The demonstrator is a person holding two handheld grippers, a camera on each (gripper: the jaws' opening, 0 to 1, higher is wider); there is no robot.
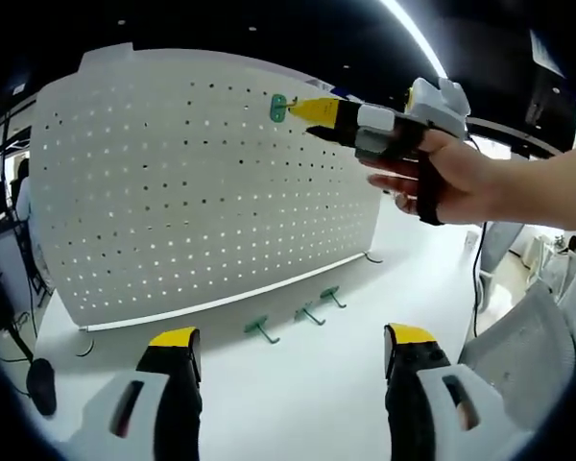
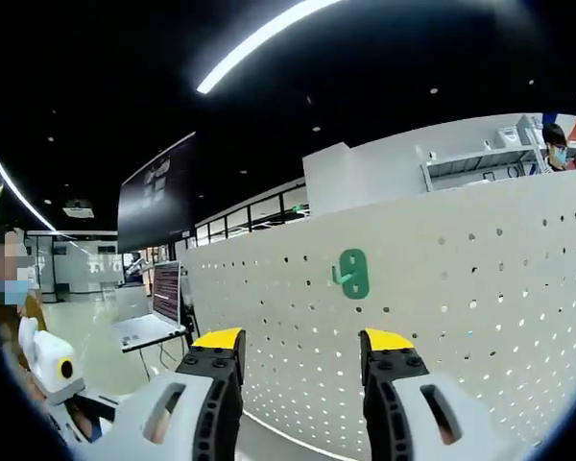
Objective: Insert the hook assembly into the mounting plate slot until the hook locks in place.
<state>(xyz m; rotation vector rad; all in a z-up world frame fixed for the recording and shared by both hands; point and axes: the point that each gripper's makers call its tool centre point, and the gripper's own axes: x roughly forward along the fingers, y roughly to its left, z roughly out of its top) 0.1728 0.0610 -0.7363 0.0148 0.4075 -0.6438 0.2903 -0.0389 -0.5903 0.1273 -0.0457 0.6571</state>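
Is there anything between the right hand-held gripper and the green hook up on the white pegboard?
Nothing visible. The right hand-held gripper is open and faces the green plastic hook on the white perforated pegboard across open space.

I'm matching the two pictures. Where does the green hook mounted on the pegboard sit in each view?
Left gripper view: green hook upper centre, at the right tongs' tips.
Right gripper view: hook centre, above the open tongs.
Shared landmark: white pegboard.

One hook point(image 1: 279, 108) sits on the pegboard point(image 1: 173, 182) toward one o'clock. Three spare hooks point(image 1: 308, 314) lie on the table point(image 1: 298, 394) before the board, at six o'clock.
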